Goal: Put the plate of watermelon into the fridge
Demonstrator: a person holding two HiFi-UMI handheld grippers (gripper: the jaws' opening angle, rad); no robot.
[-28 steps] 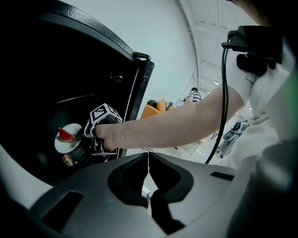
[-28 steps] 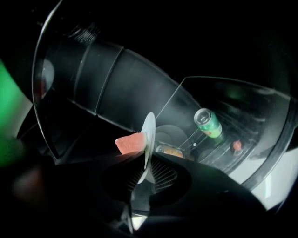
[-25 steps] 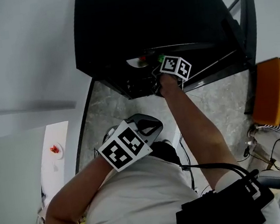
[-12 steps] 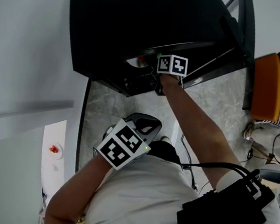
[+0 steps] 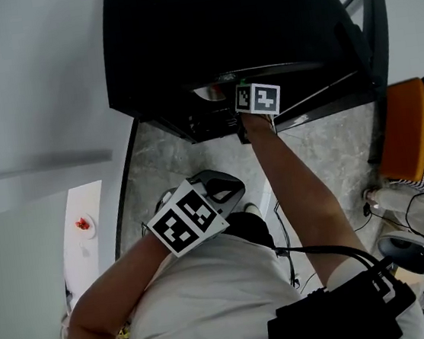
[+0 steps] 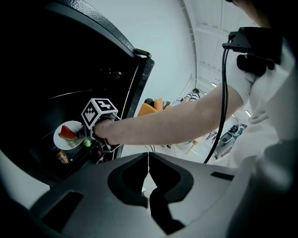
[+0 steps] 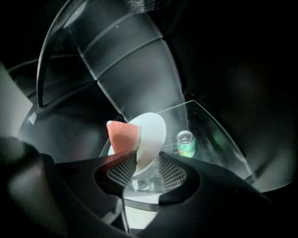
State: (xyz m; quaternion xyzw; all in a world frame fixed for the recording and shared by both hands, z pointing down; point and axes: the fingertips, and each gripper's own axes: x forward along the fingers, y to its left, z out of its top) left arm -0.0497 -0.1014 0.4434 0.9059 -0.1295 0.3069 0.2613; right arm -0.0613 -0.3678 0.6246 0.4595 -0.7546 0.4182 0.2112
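The right tongs are reaching deep into the fridge. Their jaws are opening right now, with the near rim of the plate sitting between the mesh pads. The pads are looking slack on it, with a gap showing on the right side, so I'm reading this as the let-go. The watermelon is riding on the plate as one red wedge. The plate itself appears to be resting on the glass shelf, just beside a green can.

The left tongs are hanging back near the person's body. Their jaws are pressed together and holding nothing.

So the main job is looking all but done, with the plate inside and the grip coming off. What's remaining, I'd say, is drawing the right tongs out without nudging the rim. After that comes swinging the door shut, as it's standing wide open.

As for writing, nothing is reading clearly. The can's print is too small, the label on the small bottle on a lower shelf is just a red blur, and the marker cube is showing only black-and-white squares.
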